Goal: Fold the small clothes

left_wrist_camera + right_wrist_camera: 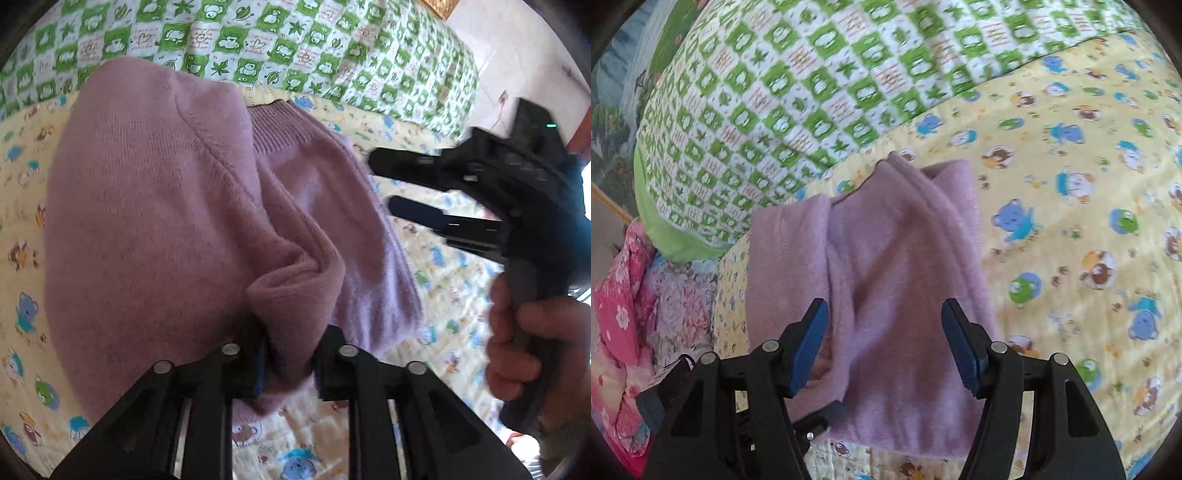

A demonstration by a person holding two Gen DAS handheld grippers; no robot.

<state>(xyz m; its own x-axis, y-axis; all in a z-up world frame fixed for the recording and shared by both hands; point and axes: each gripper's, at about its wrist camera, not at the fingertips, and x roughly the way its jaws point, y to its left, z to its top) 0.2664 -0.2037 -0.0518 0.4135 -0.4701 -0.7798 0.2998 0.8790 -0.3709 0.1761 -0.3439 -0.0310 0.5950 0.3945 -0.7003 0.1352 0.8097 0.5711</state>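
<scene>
A fold of the pink sweater point(155, 206) is pinched by the left gripper point(290, 354); the right gripper point(884, 343) is held wide apart, gripping nothing, above the sweater.

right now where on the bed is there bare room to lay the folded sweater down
Bare yellow cartoon quilt lies right of the purple sweater, up to the green checked blanket. Crowded on the sweater's left: the pink floral bedding and the left claw gripping the sweater. The right claw hovers open.
</scene>
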